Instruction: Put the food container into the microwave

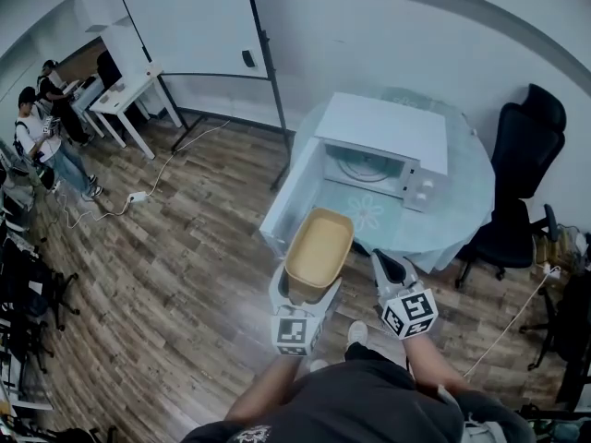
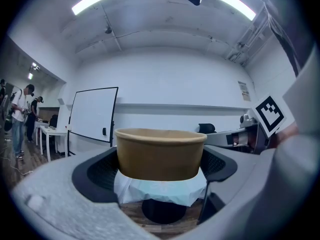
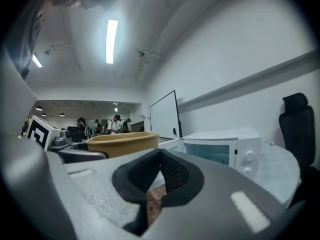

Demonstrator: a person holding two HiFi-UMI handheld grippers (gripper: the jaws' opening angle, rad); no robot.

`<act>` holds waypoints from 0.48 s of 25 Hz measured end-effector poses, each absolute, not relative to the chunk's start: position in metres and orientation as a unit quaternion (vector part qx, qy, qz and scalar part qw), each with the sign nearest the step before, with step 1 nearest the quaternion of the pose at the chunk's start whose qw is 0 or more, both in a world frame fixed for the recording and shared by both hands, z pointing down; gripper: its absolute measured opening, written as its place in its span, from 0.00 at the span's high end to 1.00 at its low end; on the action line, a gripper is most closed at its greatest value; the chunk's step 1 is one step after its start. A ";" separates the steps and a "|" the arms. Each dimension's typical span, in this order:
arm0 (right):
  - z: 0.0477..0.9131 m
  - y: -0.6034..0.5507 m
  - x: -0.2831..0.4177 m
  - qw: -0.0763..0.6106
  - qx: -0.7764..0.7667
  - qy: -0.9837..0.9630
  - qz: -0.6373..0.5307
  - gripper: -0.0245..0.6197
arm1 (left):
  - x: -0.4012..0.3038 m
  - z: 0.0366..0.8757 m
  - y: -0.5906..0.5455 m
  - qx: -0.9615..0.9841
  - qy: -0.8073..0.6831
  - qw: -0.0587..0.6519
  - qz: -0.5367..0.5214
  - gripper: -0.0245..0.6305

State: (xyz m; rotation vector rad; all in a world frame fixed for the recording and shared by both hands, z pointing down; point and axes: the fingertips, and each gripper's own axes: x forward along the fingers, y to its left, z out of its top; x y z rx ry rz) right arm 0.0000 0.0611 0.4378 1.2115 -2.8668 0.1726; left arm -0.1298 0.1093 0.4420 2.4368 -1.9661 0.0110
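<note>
- Wood-plank floor (image 1: 185, 247) fills most of the head view. A round table (image 1: 466, 187) under a pale cloth stands toward 1 o'clock, with a whiteboard (image 1: 194, 21) at 11 o'clock and an office chair (image 1: 526, 155) at 3 o'clock.
- The food container (image 1: 319, 252), a tan paper tub that looks empty, is held upright in the air over the floor. It is short of the table edge and not yet at the microwave.
- The left gripper (image 1: 304, 294) carries it. In the left gripper view its jaws close on the tub's lower wall (image 2: 160, 154), with a black pad (image 2: 100, 171) pressed to each side.
- The right gripper (image 1: 391, 268) rides at about 3 o'clock of the tub, near it but apart. In its own view its jaws (image 3: 159, 171) meet with nothing between them.
- The microwave (image 1: 379, 141) sits on the table at 1 o'clock from the tub. Its door (image 1: 288, 197) is swung wide to the left and the glass plate shows inside.
- Judged from this, the carry step is in hand: the tub is gripped and the oven is already open.
- The next move calls for pushing the tub forward toward 1 o'clock, level, past the open door and over the sill. It then needs lowering onto the plate before the jaws let go.
- The main risk seems to be clipping the door edge or tilting the tub on the way in.
- People (image 1: 42, 132) stand far off at 9 o'clock, clear of the path.
</note>
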 end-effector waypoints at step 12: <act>0.445 -0.034 0.016 0.013 0.373 -0.925 0.064 0.96 | -0.112 0.444 0.020 0.769 -0.639 0.009 0.010 0.17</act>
